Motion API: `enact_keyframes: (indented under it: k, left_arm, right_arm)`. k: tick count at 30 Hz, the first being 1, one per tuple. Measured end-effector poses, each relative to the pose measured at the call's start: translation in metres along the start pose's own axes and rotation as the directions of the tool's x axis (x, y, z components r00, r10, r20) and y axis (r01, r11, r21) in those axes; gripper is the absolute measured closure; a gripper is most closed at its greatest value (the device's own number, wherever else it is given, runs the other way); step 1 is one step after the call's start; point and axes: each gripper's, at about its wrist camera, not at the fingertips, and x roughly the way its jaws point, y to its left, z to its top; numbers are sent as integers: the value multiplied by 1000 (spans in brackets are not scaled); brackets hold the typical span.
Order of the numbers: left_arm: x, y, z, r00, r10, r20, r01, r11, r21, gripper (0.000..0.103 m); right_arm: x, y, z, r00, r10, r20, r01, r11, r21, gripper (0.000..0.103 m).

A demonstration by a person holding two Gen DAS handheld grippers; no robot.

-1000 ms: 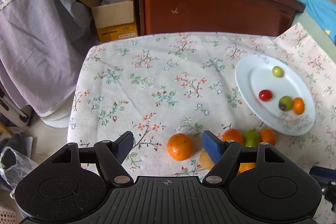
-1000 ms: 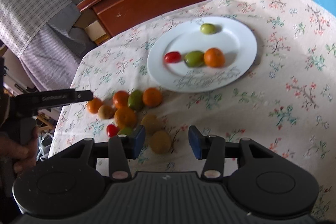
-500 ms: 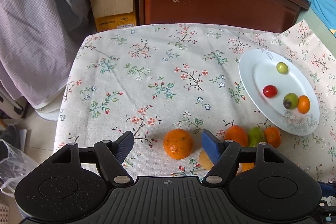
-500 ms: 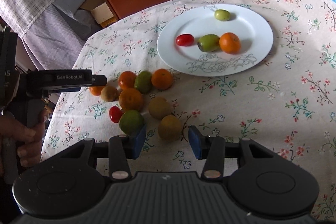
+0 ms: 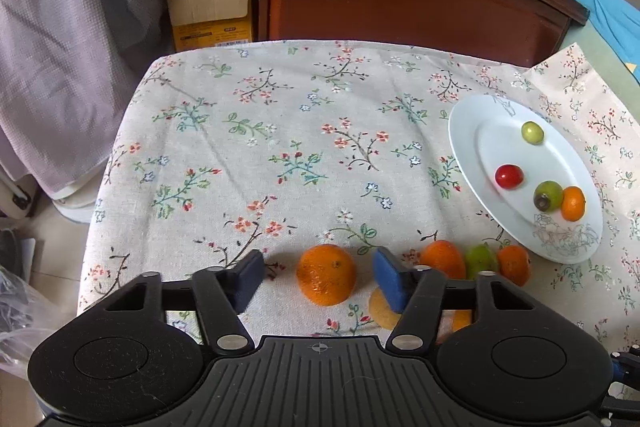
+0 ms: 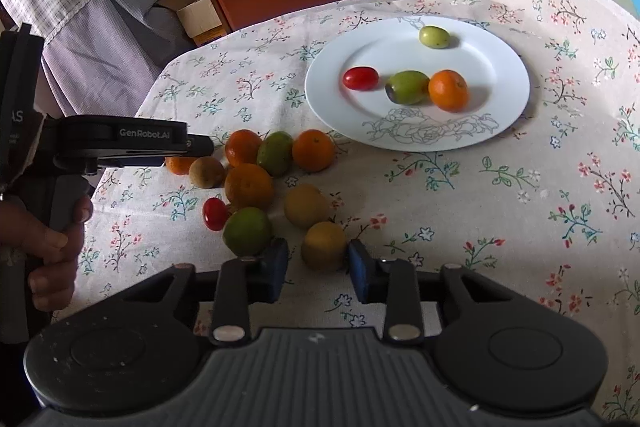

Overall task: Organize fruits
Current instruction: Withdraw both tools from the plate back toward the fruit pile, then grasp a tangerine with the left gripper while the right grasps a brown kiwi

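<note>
Both claws are down at the fruit pile on the floral-clothed table (image 5: 280, 131), and both are going for a pick at once. The left claw (image 5: 318, 277) straddles a mandarin orange (image 5: 326, 279), its jaws closing with daylight on both sides, pads not yet pressing. The right claw (image 6: 318, 265) has drawn in around a yellow-brown round fruit (image 6: 323, 245); the right pad looks against the skin, the left one close, though firm contact cannot be confirmed. Both fruits look light and firm, with skin that would probably bruise under a hard squeeze, and being round they will likely roll; a hold across the widest part seems safest. The white plate (image 6: 508, 115) waits well apart with a cherry tomato (image 6: 360, 78), two green fruits and a small orange on it. The right wrist view shows the whole loose pile, the left claw's arm and the person's hand (image 6: 48, 243) on its handle; the left wrist view hides most of that pile behind its own body, but shows the table's bare far side and a cardboard box (image 5: 208, 7) beyond.
</note>
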Motion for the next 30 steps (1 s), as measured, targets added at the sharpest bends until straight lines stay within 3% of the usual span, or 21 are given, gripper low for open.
enact_keyframes:
  k: [5, 10, 12, 16, 30]
  left_arm:
    - [1, 5, -2, 1000, 3, -2, -3, 1000, -16, 50]
    - [4, -7, -6, 999, 38, 20, -39, 997, 70, 51]
    - [4, -10, -7, 999, 42, 28, -44, 995, 91, 55]
    - [0, -13, -7, 999, 21, 33, -25, 994, 110, 74]
    - [-12, -20, -3, 997, 2, 80, -11, 993, 114, 74]
  right_arm:
    - [1, -2, 1, 1000, -4, 1, 4, 1000, 10, 77]
    - [2, 0, 1, 1000, -11, 5, 11, 1000, -7, 77]
    - [2, 0, 1, 1000, -10, 6, 10, 1000, -8, 77]
    - [1, 0, 1, 1000, -8, 5, 8, 1000, -3, 78]
    - [-5, -5, 6, 999, 6, 35, -7, 999, 42, 78]
